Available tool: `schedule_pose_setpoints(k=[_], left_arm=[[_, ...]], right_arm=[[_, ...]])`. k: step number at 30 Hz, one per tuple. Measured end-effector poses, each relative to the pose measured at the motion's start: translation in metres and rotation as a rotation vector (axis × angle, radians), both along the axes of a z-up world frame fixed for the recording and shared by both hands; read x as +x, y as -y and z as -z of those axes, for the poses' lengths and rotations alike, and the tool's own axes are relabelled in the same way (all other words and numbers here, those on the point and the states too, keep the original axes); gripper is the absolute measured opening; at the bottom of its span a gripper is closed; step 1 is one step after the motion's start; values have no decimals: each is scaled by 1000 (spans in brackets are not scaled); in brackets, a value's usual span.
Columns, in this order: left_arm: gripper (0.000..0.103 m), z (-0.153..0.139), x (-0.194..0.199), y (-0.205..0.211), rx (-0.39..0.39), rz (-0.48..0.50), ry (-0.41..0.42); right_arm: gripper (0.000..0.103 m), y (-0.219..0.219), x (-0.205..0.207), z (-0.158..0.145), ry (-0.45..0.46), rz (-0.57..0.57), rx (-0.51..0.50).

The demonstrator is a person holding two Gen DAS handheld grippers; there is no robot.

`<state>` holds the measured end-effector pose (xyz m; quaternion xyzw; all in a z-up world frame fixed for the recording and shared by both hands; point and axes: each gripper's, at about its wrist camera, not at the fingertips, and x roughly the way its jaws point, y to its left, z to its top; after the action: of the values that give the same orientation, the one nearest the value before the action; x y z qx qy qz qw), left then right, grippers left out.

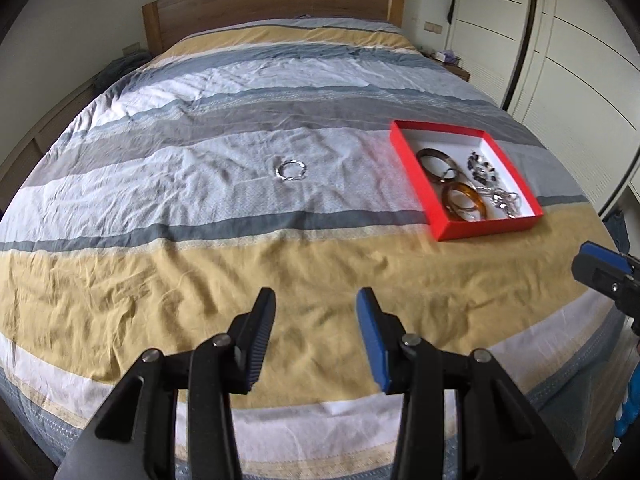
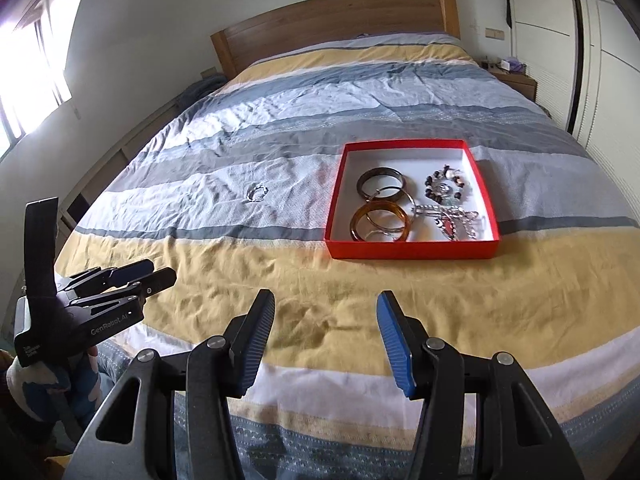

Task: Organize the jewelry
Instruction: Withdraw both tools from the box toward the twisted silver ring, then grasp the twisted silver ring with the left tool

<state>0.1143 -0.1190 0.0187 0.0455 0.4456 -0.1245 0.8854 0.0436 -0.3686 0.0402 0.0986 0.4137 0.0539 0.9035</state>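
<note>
A silver chain bracelet [image 1: 291, 170] lies loose on the striped bedspread, left of a red box [image 1: 414, 176]; it also shows in the right wrist view [image 2: 256, 192]. The red box [image 2: 335, 204] holds a dark bangle [image 2: 381, 185], an amber bangle [image 2: 379, 222], a beaded bracelet [image 2: 446, 186] and silver chains [image 2: 460, 222]. My left gripper [image 1: 316, 304] is open and empty above the yellow stripe near the bed's foot; it also shows in the right wrist view [image 2: 158, 274]. My right gripper [image 2: 326, 308] is open and empty, short of the box.
The bed [image 1: 200, 260] fills both views, with a wooden headboard [image 2: 336, 20] at the far end. White wardrobe doors [image 1: 560, 60] stand to the right, a nightstand [image 2: 514, 76] with small items beside the headboard, and a bright window [image 2: 28, 80] to the left.
</note>
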Motion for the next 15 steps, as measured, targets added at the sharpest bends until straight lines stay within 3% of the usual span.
schedule_pose_setpoints(k=[6, 11, 15], left_arm=[[40, 25, 73, -18, -42, -51, -53], [40, 46, 139, -6, -100, -15, -102], [40, 63, 179, 11, -89, -20, -116]], right_arm=[[53, -8, 44, 17, -16, -37, 31], [53, 4, 59, 35, -43, -21, 53], [53, 18, 65, 47, -67, -8, 59]])
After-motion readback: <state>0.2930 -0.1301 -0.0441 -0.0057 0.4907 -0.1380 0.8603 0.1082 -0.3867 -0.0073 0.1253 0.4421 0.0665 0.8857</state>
